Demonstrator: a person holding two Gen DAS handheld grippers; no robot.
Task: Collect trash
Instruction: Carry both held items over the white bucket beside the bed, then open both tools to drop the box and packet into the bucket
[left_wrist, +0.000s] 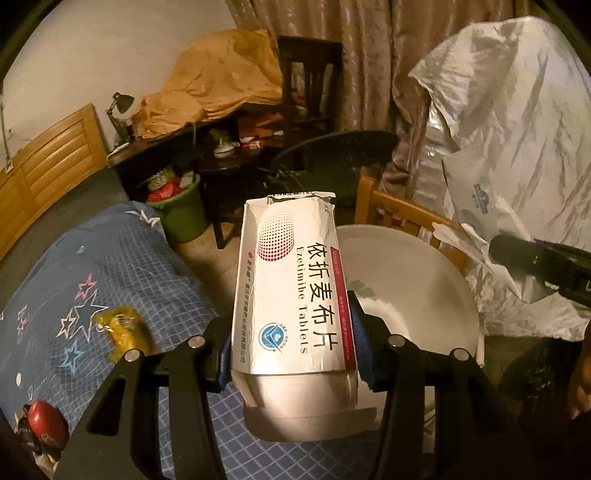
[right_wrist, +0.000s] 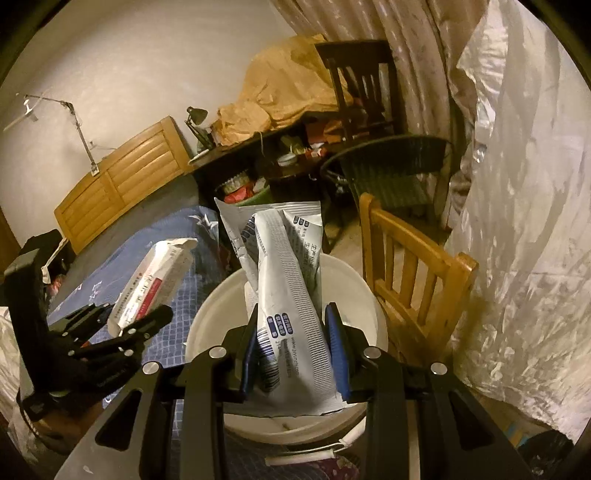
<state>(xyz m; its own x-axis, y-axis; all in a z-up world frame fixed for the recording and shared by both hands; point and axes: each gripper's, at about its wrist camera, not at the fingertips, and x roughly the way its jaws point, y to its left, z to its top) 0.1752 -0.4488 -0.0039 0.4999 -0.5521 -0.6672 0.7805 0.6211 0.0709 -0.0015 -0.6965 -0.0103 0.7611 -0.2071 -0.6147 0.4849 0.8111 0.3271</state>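
Observation:
My left gripper (left_wrist: 290, 332) is shut on a white Ezetimibe tablet box (left_wrist: 291, 280), torn open at its far end, held above the blue bed cover beside the white bucket (left_wrist: 424, 280). The box (right_wrist: 155, 284) and left gripper (right_wrist: 129, 325) also show in the right wrist view. My right gripper (right_wrist: 293, 339) is shut on a crumpled white plastic wrapper (right_wrist: 288, 291) with blue print, held over the white bucket (right_wrist: 207, 325). The wrapper (left_wrist: 476, 195) and the right gripper show at the right edge of the left wrist view.
A gold wrapper (left_wrist: 123, 330) and a red object (left_wrist: 46, 419) lie on the star-patterned bed cover (left_wrist: 110, 266). A wooden chair (right_wrist: 413, 273) stands behind the bucket. A green bin (left_wrist: 183, 210) full of rubbish stands by a cluttered dark desk. A large white plastic sheet (right_wrist: 517, 221) hangs right.

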